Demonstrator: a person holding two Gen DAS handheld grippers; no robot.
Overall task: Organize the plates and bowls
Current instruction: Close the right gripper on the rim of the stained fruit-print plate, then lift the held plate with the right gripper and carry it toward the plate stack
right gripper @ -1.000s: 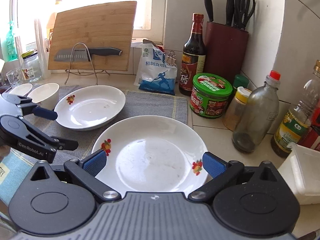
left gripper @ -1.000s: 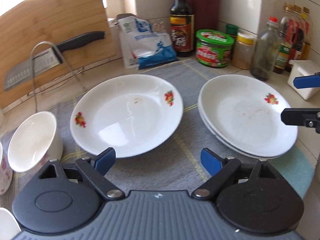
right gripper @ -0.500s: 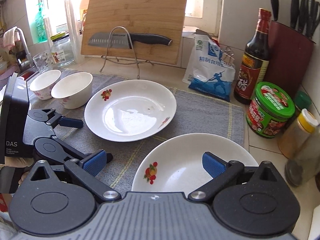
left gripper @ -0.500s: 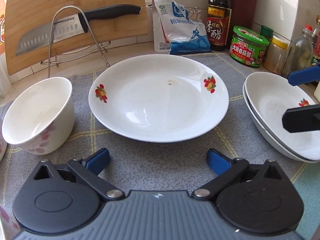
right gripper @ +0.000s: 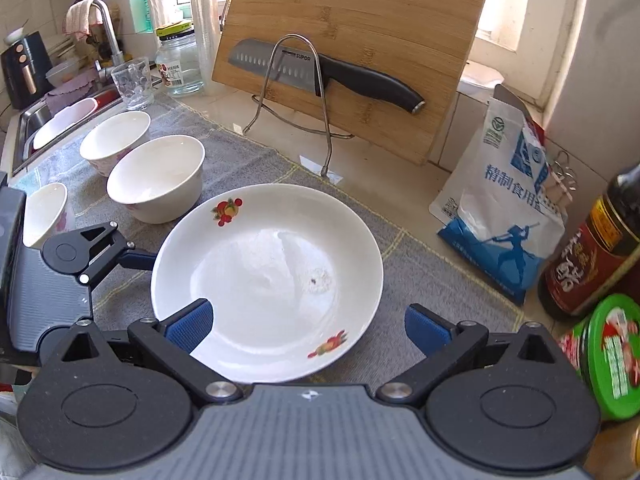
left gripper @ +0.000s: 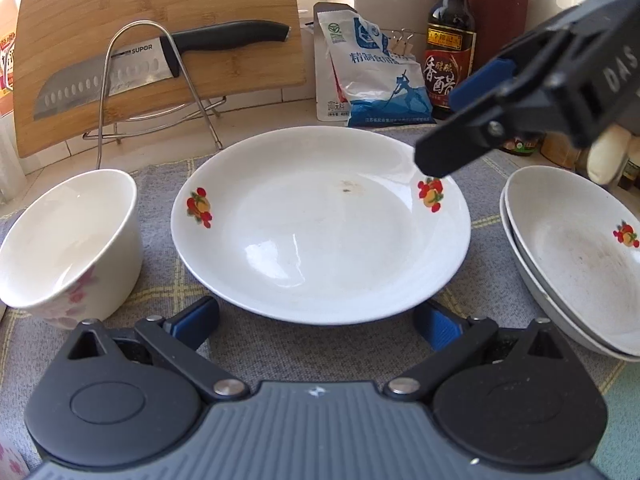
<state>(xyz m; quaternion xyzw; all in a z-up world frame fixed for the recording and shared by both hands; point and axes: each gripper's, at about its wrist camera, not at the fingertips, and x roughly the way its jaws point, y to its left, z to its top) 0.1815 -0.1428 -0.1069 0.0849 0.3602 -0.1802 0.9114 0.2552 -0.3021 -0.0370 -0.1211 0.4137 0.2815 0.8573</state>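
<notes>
I see the table (right gripper: 400,176) under a grey mat (left gripper: 320,344). On the mat a plate (left gripper: 320,236) lies flat between a bowl (left gripper: 68,240) on its left and two stacked plates (left gripper: 576,264) on its right. My left tool (left gripper: 316,320) gapes wide at its near rim, gripping nothing. My right tool (right gripper: 308,326) hangs over it, spread, empty.

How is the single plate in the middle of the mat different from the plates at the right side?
The middle plate lies alone and flat on the grey mat; the right plates are a stack of two, nested.
The middle plate shows only one small dark speck; the top right plate has a wider brownish smear inside.
The middle plate is fully in view; the right stack is cut by the picture's edge.
Both are white with a fruit print.
</notes>
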